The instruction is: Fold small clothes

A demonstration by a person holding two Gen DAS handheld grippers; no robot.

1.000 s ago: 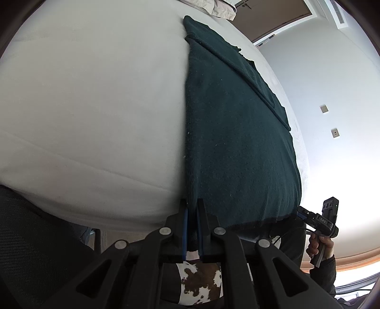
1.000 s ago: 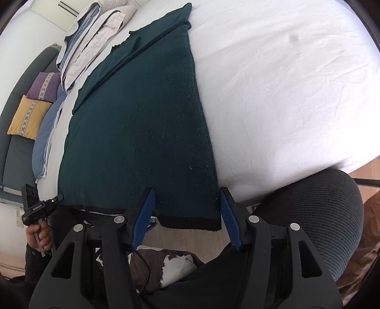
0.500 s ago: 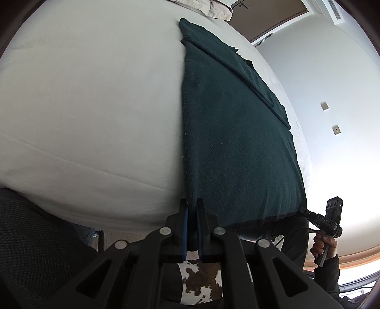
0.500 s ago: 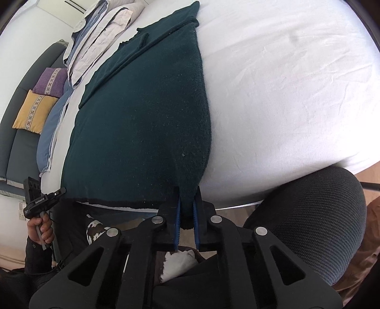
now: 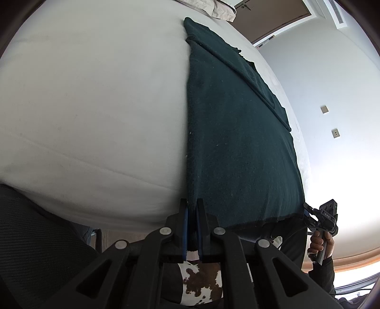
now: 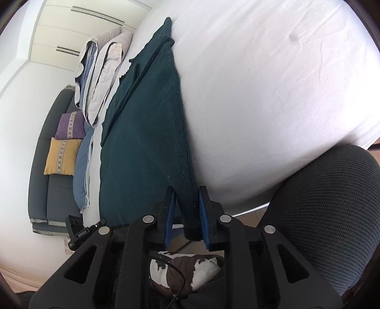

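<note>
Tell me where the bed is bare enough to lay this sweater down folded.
Bare sheet runs wide to the left of the green sweater, from the near mattress edge up toward the pillows. Its other side is bare too. Crowded: the far end, where folded bedding is piled against the sweater's top.

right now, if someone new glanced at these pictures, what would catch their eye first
The dark green garment lies stretched down the white bed, stark against the sheet. Its near hem is pinched at both corners, one by the left hand-held gripper, the other by the right hand-held gripper. Purple and yellow cushions sit on the grey sofa beyond.
</note>
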